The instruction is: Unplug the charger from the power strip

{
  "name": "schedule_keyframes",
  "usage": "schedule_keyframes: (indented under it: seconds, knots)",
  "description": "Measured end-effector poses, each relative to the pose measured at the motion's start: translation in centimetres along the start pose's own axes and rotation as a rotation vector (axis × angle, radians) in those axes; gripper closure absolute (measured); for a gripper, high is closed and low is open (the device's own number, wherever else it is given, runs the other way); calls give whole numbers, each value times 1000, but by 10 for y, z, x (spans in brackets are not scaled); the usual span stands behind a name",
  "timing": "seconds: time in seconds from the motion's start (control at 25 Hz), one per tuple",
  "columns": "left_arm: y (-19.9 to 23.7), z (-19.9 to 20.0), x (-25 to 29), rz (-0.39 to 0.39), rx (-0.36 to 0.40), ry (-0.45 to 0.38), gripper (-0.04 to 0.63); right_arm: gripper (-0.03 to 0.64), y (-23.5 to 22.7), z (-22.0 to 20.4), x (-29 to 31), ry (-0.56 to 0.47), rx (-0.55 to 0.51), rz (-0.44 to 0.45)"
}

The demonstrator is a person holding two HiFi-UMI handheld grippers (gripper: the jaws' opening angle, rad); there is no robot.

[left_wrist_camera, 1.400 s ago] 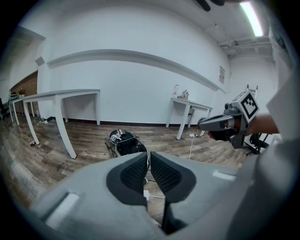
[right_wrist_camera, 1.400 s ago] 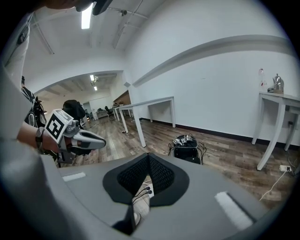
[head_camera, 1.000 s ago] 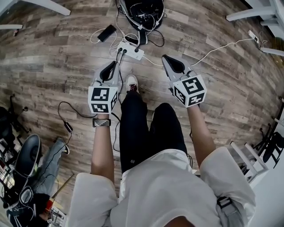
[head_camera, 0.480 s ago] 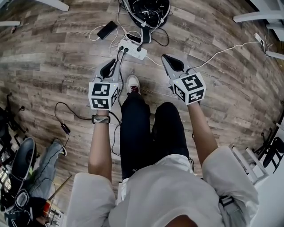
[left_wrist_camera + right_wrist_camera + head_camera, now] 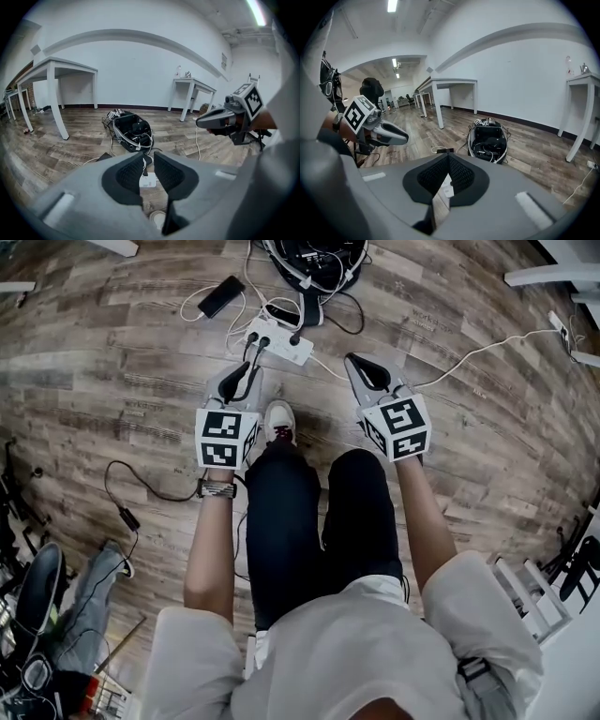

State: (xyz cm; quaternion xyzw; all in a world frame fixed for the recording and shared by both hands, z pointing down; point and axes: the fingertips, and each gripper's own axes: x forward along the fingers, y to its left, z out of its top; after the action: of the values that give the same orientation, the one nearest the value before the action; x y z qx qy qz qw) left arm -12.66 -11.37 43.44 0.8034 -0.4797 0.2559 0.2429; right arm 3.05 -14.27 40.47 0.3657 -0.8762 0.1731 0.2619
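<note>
1. Head view first: a person stands over a wooden floor (image 5: 112, 362) with a gripper in each hand, both pointing forward and down at a white power strip (image 5: 278, 341) lying just ahead of their white shoe (image 5: 279, 418).
2. Three dark plugs (image 5: 263, 341) are seated in the power strip, their leads trailing off across the boards. I cannot tell which one is the charger. None is out of its socket.
3. The left gripper (image 5: 251, 369) hangs just short of the strip's near-left end and is not touching it. Its own camera shows the jaws with a narrow gap between them. They have just been opening, and nothing sits between the pads; the strip shows through the gap, farther off on the floor.
4. The right gripper (image 5: 351, 360) hangs to the right of the strip, clear of it. Its own view shows the jaw tips met, closed on nothing.
5. Beyond the strip lies an open black case (image 5: 314, 254) full of cables, with a dark phone (image 5: 222, 296) flat on the floor to its left.
6. A white cable (image 5: 469, 351) runs from the strip away to the right.
</note>
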Motion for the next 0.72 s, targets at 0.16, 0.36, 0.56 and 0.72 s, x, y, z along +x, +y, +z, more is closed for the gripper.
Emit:
schedule_keyframes:
  seconds: [0.16,0.36,0.56,0.72]
  knots:
    - [5,-28,12,11,-5,-1,529,615,0,-27,15,-6,9,5]
    - [8,-62,35,28,12,-2,529,615,-10,-58,33,-27,13,7]
    - [8,-89,63,33,40,-10,529,615,-20,-86,54,-38,-20,10]
    - [6,-104,84,22,18,-33,529,615,-21,-104,68,-58,-9,22]
